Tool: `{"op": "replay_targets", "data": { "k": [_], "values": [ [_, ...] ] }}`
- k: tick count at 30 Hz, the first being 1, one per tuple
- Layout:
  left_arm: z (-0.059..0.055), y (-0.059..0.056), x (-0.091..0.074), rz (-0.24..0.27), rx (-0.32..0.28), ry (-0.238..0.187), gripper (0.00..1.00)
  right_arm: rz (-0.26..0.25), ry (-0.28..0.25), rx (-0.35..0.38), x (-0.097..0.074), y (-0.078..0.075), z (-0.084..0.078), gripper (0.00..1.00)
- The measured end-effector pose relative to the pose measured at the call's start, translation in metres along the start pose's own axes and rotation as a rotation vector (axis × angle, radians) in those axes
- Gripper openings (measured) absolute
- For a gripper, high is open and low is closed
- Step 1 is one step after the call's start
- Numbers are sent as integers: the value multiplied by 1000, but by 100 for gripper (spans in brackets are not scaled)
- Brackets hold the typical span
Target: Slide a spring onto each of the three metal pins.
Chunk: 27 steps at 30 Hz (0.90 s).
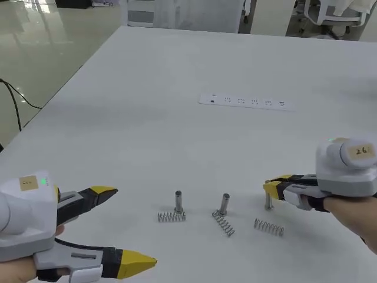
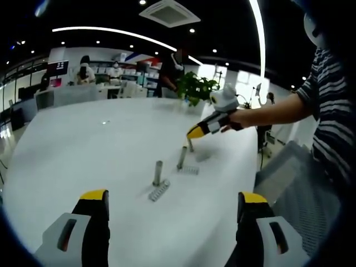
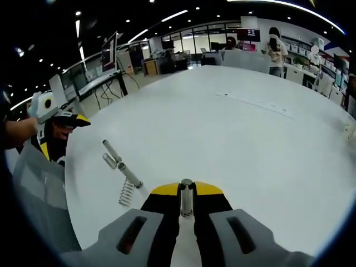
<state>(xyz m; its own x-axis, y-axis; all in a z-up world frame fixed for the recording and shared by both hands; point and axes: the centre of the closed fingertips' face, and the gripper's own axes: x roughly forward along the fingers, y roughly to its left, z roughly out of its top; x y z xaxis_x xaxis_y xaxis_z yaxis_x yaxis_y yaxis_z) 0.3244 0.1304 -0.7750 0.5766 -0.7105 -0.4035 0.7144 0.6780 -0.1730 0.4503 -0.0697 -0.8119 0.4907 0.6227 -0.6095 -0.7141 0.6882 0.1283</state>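
Head view is showing the white table (image 1: 177, 135), where the left pin (image 1: 178, 199) and middle pin (image 1: 224, 203) are standing, with the left spring (image 1: 171, 217) and middle spring (image 1: 223, 224) lying at their bases. The right gripper (image 1: 272, 187) is clamping the right pin (image 1: 268, 203), its jaws pressing together on the shaft; the right spring (image 1: 269, 227) is lying just beside it. The left gripper (image 1: 122, 225) is hovering with its jaws wide apart, well clear of the 3 pins.

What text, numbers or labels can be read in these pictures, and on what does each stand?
"26": on the yellow label on top of the right gripper.
Small yellow sticker on the left gripper: marks too small to read.
Power strip on the table: markings too small to read.
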Motion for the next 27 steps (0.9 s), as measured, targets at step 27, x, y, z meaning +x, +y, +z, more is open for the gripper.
{"op": "replay_targets", "data": {
  "k": [27],
  "values": [
    [0, -1, 1, -2, -7, -9, 93, -4, -1, -79, -14, 8, -13, 6]
  ]
}}
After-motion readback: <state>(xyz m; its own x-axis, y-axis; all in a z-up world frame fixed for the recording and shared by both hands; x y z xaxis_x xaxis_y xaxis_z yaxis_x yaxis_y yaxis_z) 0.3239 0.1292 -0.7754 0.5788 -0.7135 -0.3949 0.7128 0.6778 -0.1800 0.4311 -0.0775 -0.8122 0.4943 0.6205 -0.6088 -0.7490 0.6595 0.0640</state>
